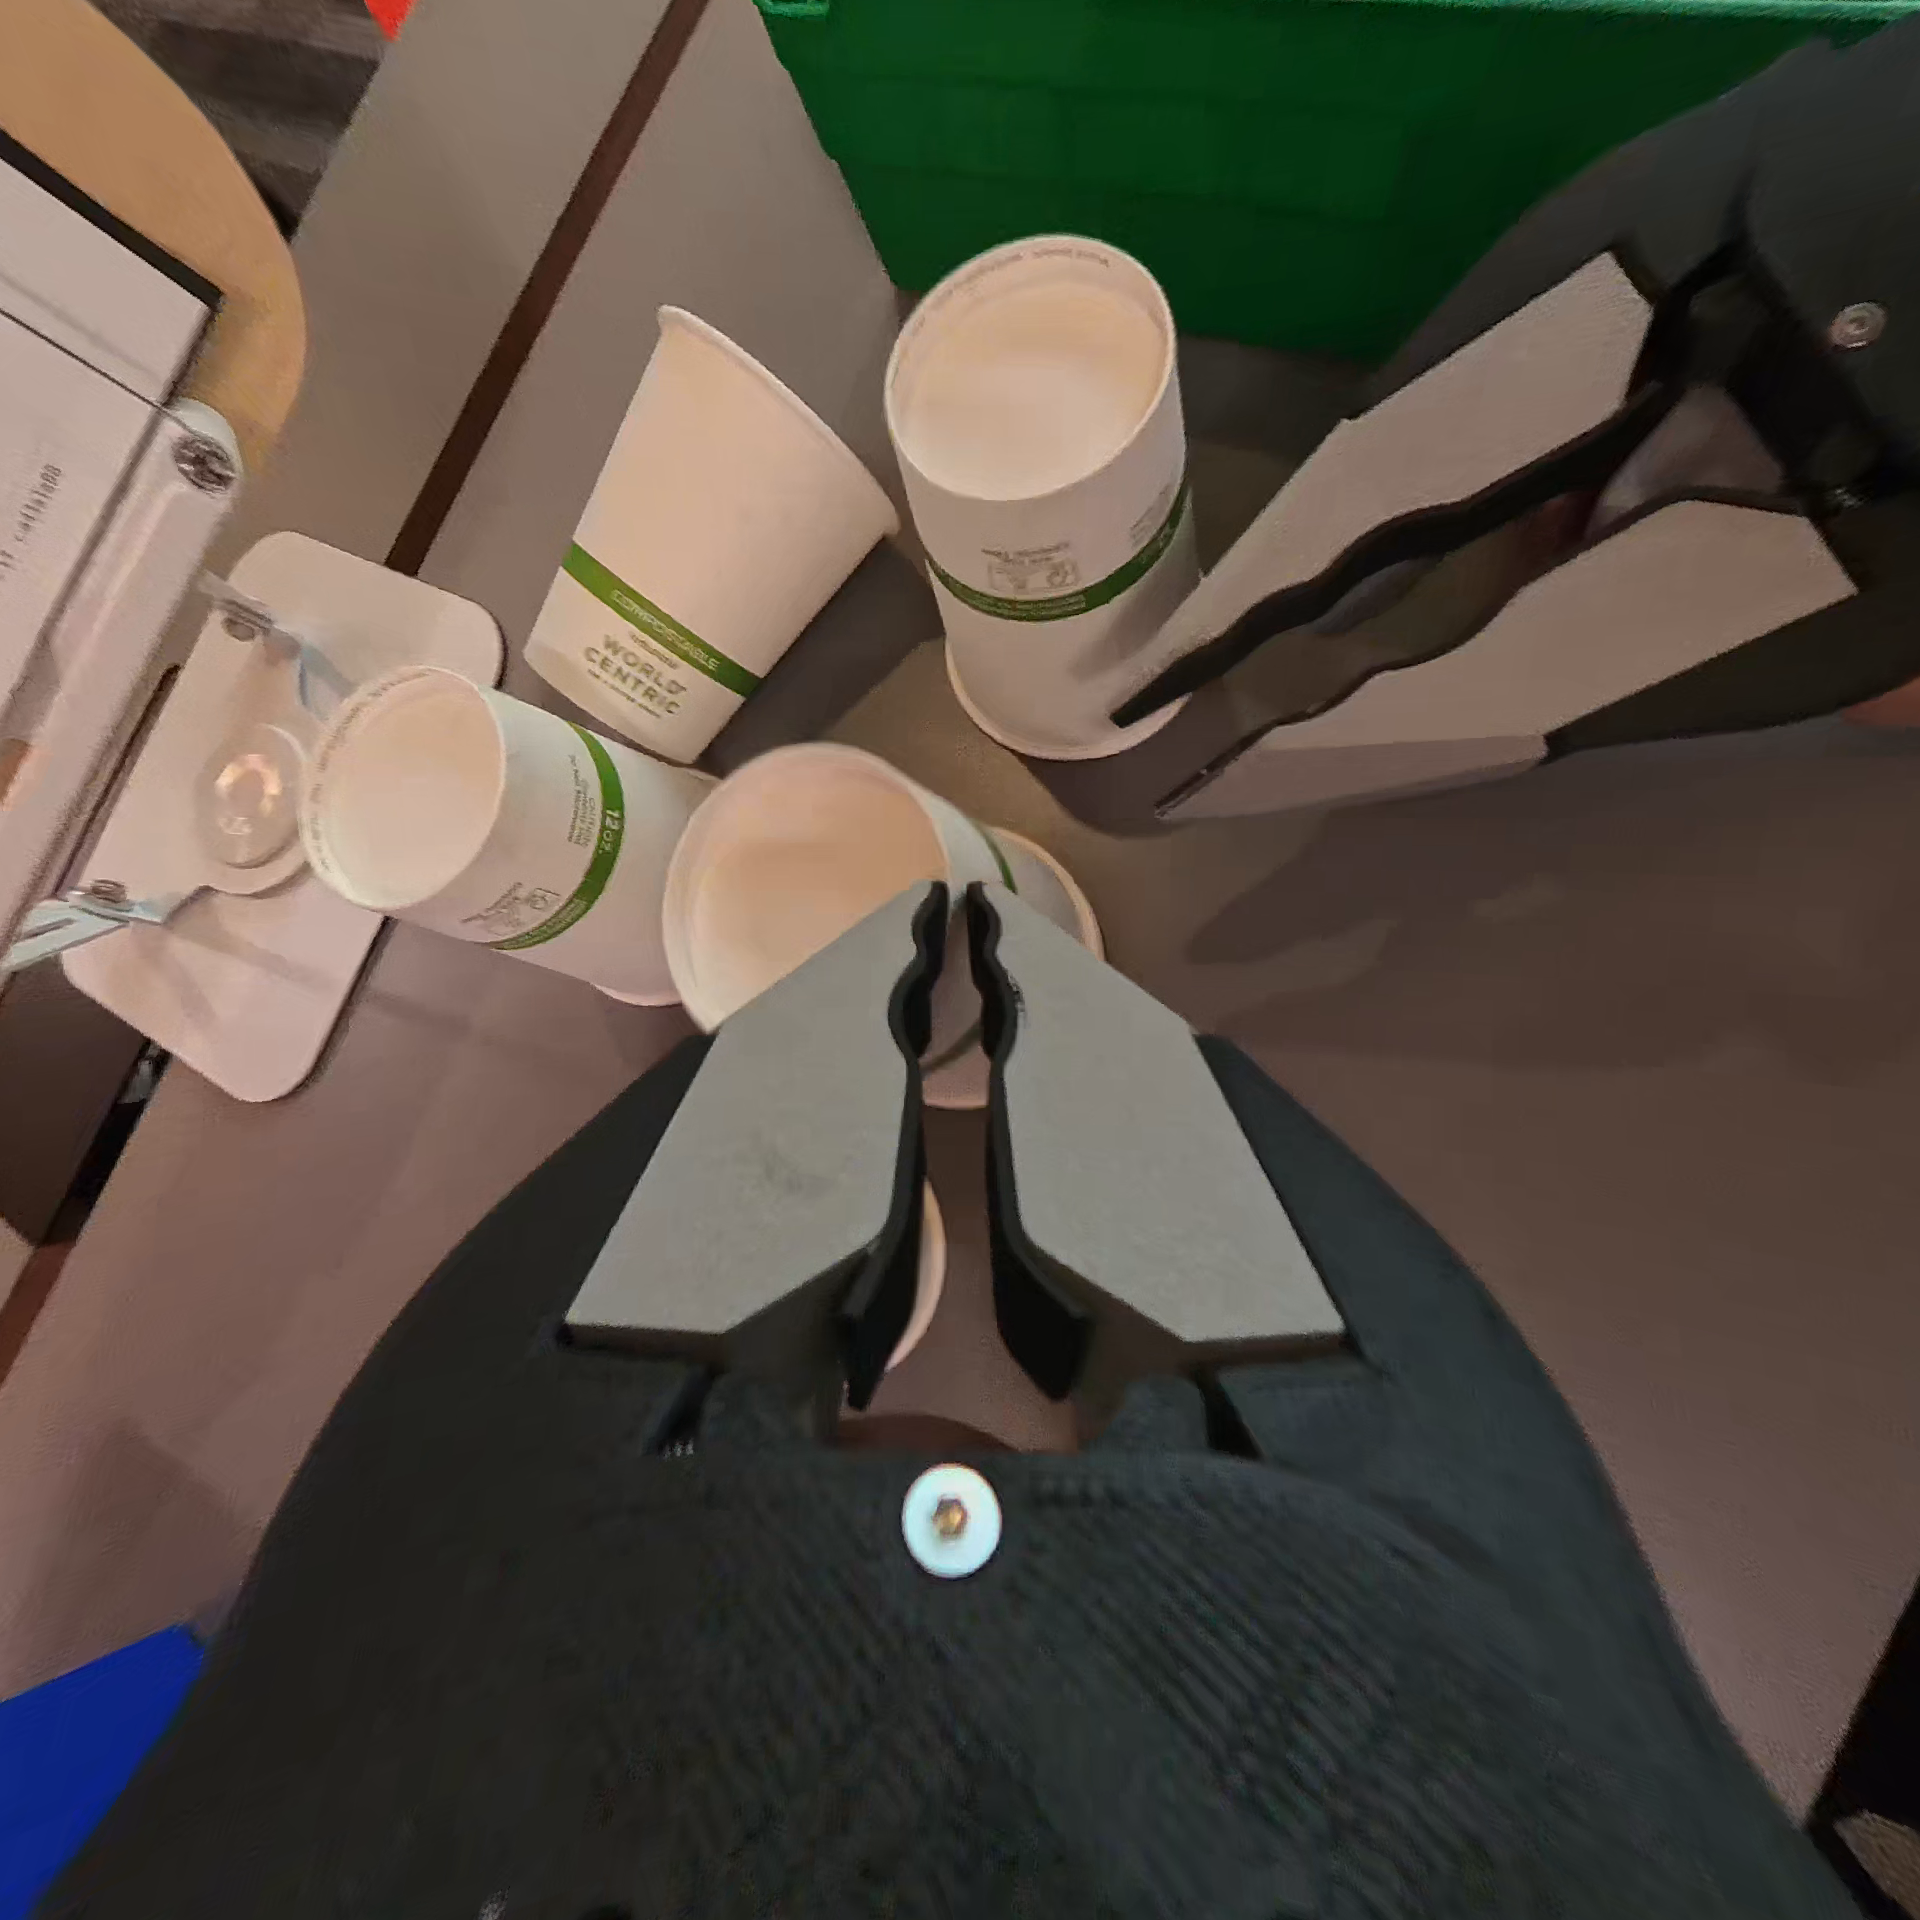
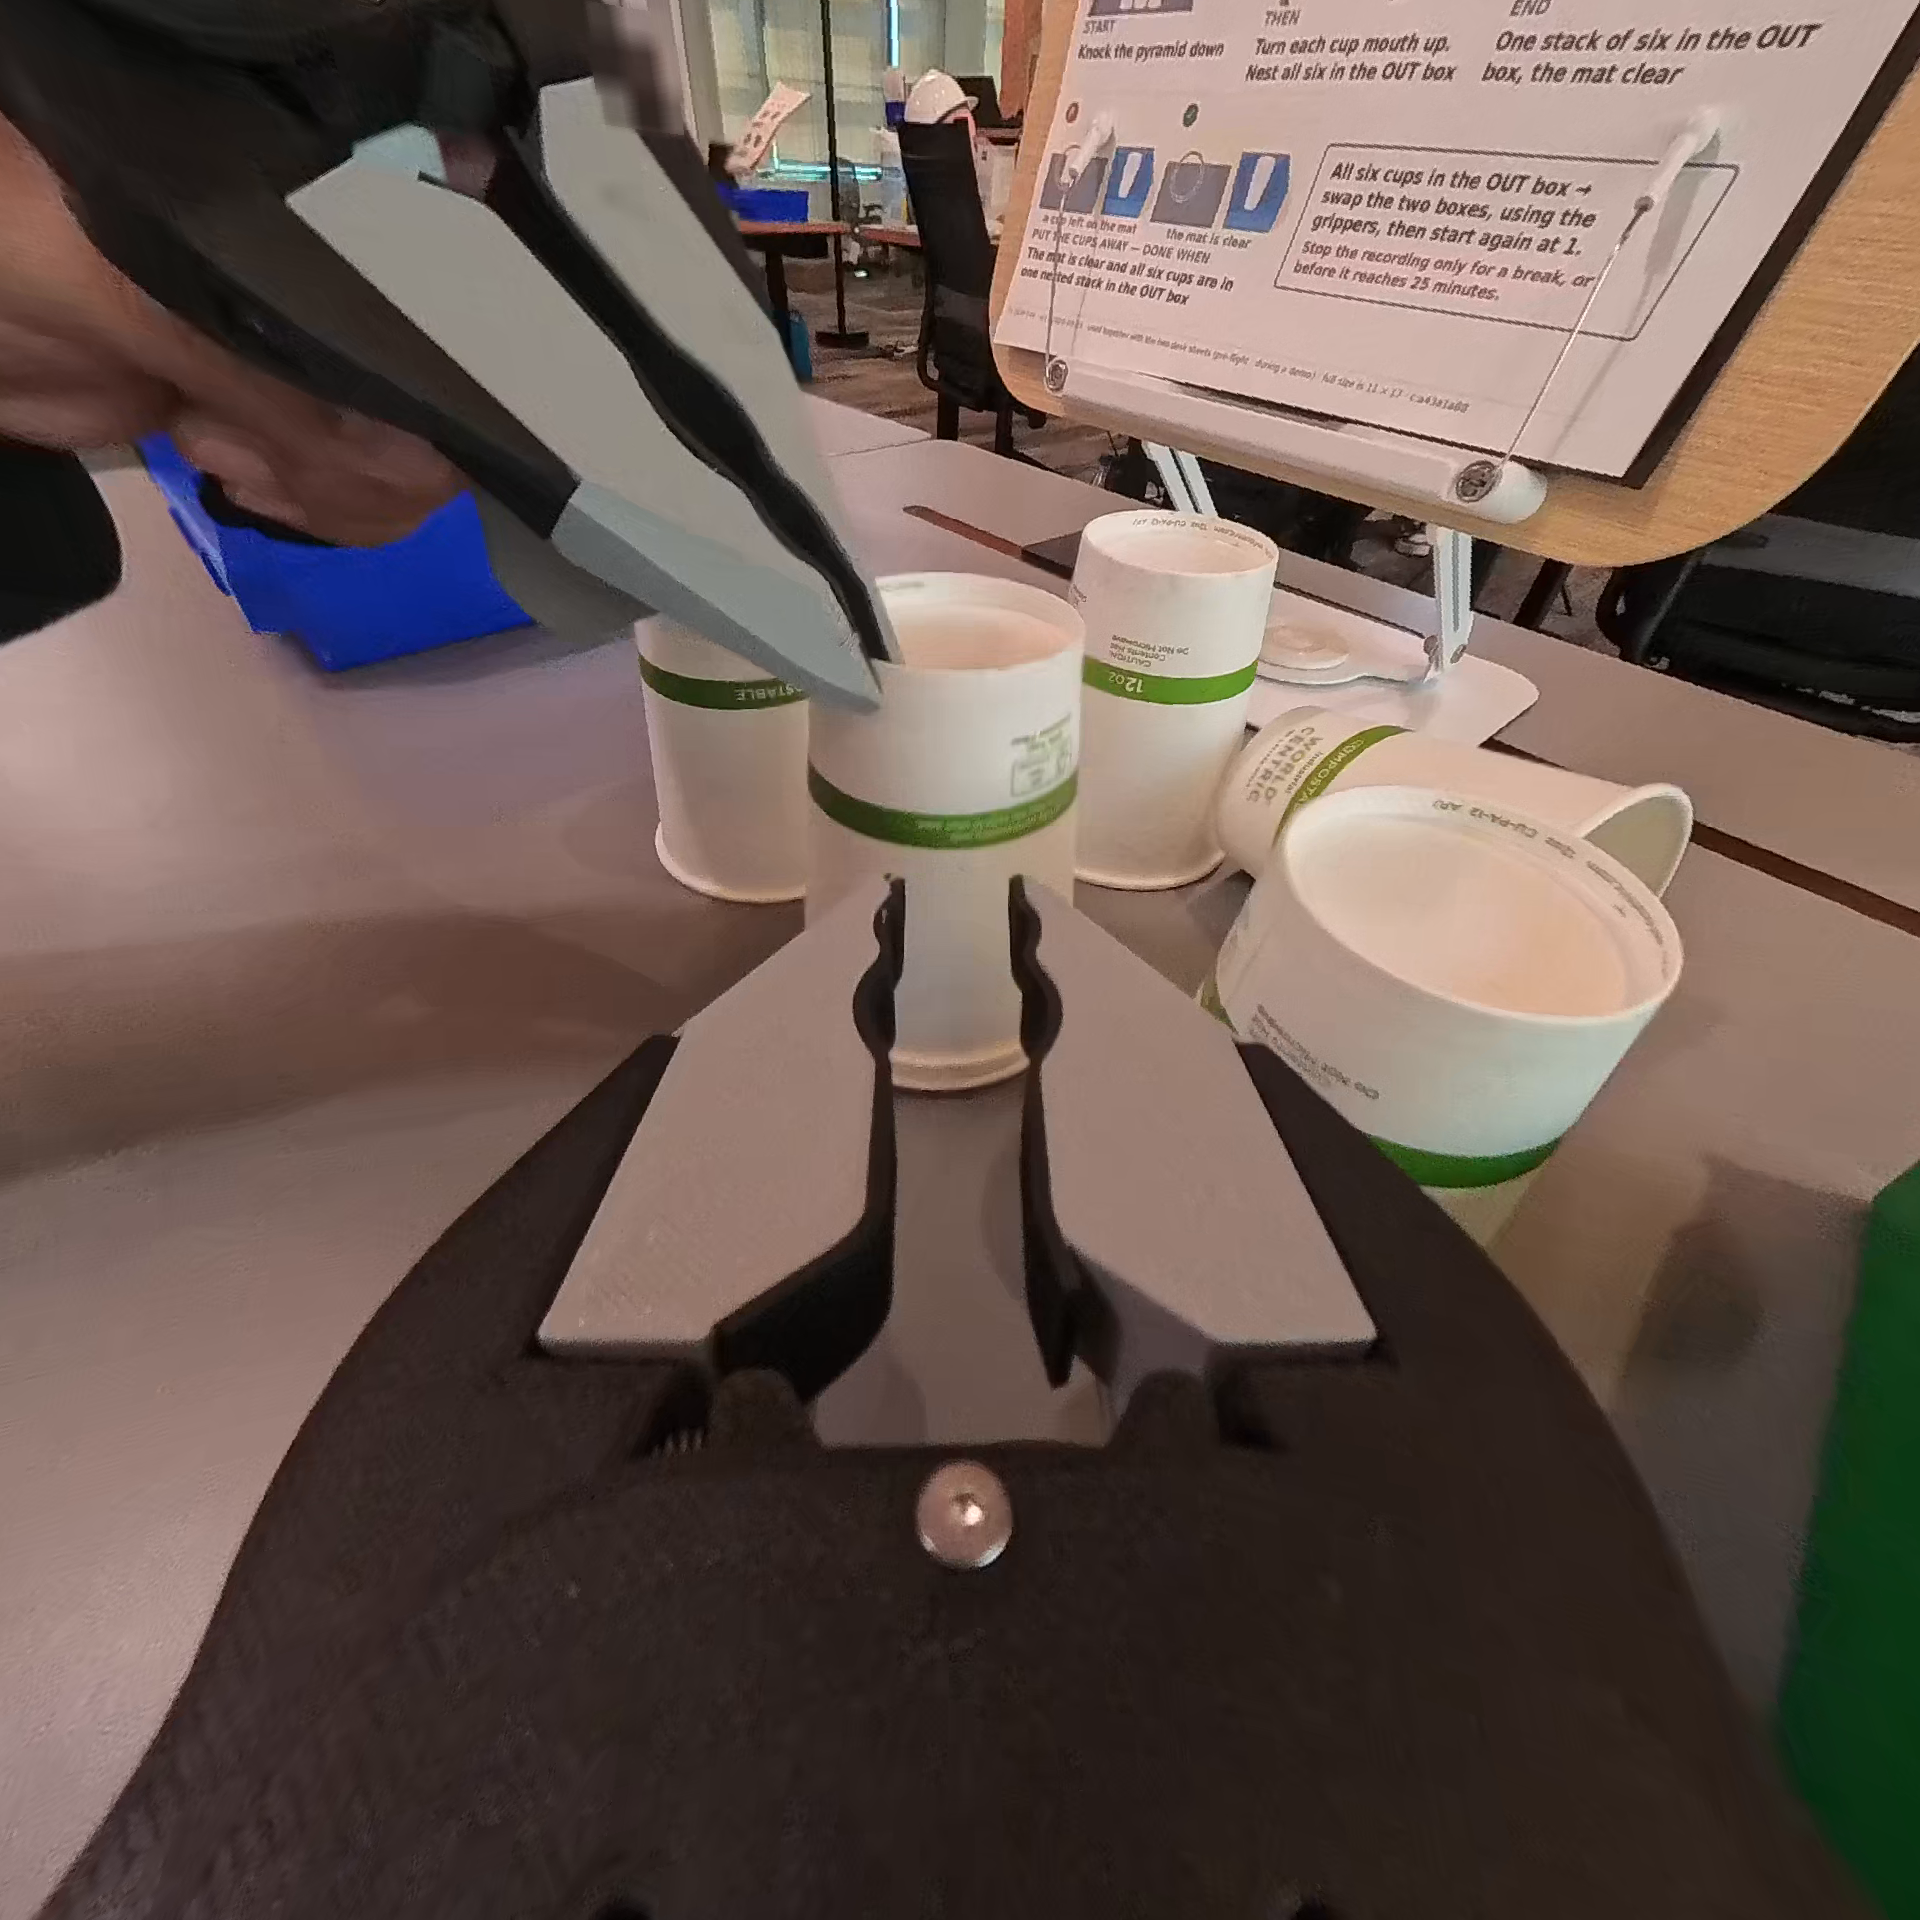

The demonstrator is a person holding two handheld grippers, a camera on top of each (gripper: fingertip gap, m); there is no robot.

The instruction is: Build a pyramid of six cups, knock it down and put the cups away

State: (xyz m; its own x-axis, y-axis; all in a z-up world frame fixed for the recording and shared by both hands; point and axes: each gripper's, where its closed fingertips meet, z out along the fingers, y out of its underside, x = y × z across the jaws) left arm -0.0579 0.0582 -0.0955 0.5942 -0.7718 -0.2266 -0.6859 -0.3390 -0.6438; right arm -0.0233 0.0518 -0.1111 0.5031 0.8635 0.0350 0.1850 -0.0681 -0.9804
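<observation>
Several white paper cups with green bands are on the grey table. My left gripper (image 1: 956, 899) is shut on the upturned base rim of an upside-down cup (image 1: 810, 883); in the right wrist view it (image 2: 878, 665) comes down from the upper left onto that cup (image 2: 945, 810). My right gripper (image 2: 951, 894) is slightly open and empty, low over the table just short of that cup; it also shows in the left wrist view (image 1: 1138, 758). Next to it stands another upside-down cup (image 1: 1039, 499). One cup (image 1: 707, 530) lies on its side. More upside-down cups (image 2: 727, 769) (image 2: 1174, 707) stand behind.
A green box (image 1: 1247, 156) stands beyond the cups, and its edge shows close on the right (image 2: 1870, 1558). A blue box (image 2: 353, 592) is at the far left. An instruction board (image 2: 1455, 260) on a white stand (image 1: 260, 831) is behind the cups. Left tips to right tips: about 5 cm.
</observation>
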